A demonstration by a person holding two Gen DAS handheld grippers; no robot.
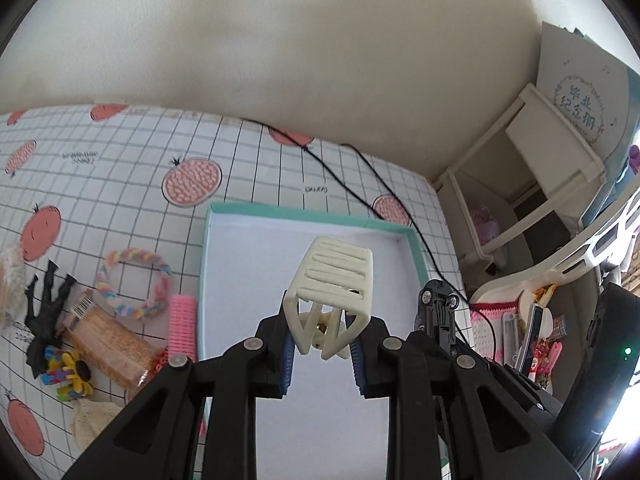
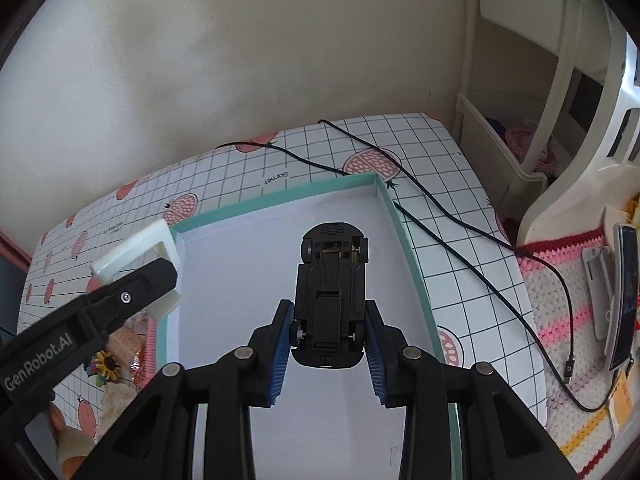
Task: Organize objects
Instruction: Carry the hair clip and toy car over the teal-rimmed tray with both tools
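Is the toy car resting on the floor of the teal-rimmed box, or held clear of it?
Cannot tell. The right wrist view shows the right gripper clamping the toy car over the box, but no gap or contact shows.

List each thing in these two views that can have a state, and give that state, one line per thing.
left gripper: shut on the cream hair claw clip.
cream hair claw clip: held above the box.
right gripper: shut on the toy car.
toy car: held with its underside facing the camera, above the box.
box: lidless, nothing inside that shows.
rainbow braided ring: lying on the mat.
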